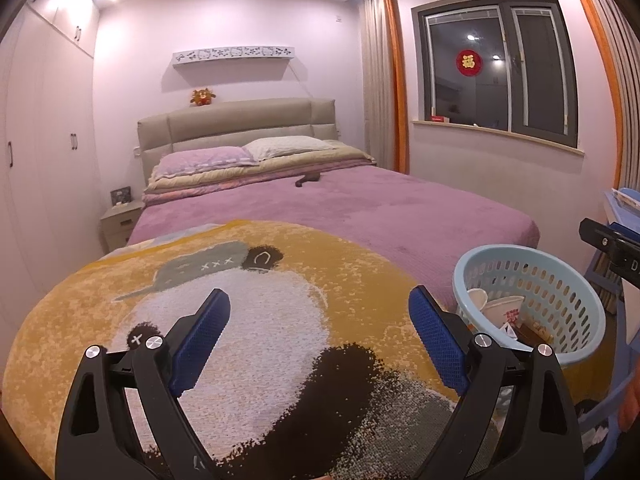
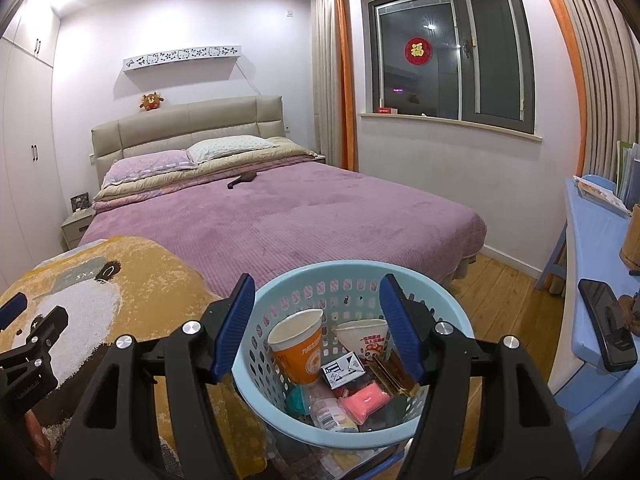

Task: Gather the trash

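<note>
A light blue perforated basket [image 2: 348, 276] stands at the foot of the bed and shows in the left wrist view [image 1: 560, 276] too. It holds an orange paper cup [image 2: 298, 344], a crushed white cup [image 2: 366, 336], a small carton [image 2: 343, 365], a pink wrapper [image 2: 366, 398] and other trash. My right gripper [image 2: 318, 308] is open and empty, hovering over the basket. My left gripper [image 1: 320, 320] is open and empty over the yellow panda blanket [image 1: 200, 280]. It also shows at the left edge of the right wrist view [image 2: 24, 320].
A bed with a purple cover [image 2: 300, 216] fills the room's middle, with a dark object [image 2: 242, 179] near the pillows. A blue desk [image 2: 592, 264] with a black phone [image 2: 608, 328] stands to the right. Wardrobes [image 1: 36, 152] line the left wall. Wooden floor [image 2: 508, 292] lies beside the bed.
</note>
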Demonstrator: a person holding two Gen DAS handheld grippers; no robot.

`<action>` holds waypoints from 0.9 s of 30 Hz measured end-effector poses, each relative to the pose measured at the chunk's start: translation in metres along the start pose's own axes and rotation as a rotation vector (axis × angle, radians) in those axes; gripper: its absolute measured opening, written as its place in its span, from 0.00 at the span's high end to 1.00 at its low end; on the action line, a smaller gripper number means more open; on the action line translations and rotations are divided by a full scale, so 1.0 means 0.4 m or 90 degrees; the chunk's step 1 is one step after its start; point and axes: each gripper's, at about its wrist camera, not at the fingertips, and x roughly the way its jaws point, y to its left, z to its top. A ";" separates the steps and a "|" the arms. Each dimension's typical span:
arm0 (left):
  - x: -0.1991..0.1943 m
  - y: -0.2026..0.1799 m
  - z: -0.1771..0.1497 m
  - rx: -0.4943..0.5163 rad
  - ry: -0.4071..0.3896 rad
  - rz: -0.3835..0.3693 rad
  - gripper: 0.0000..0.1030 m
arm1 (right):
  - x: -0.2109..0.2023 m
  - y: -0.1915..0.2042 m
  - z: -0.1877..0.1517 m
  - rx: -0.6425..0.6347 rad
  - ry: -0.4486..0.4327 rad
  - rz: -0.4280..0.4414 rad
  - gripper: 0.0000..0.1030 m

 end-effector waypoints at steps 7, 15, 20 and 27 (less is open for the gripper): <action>0.001 0.005 0.003 -0.005 0.002 0.009 0.14 | -0.006 -0.003 0.007 0.004 0.001 0.004 0.41; -0.001 0.011 0.005 -0.014 0.003 0.023 0.14 | -0.003 -0.013 0.003 0.018 0.014 -0.002 0.41; -0.001 0.011 0.006 -0.014 0.003 0.026 0.14 | -0.006 -0.011 0.001 0.019 0.016 -0.005 0.41; -0.003 0.016 0.004 -0.016 0.005 0.030 0.14 | -0.005 -0.015 0.000 0.022 0.020 -0.004 0.41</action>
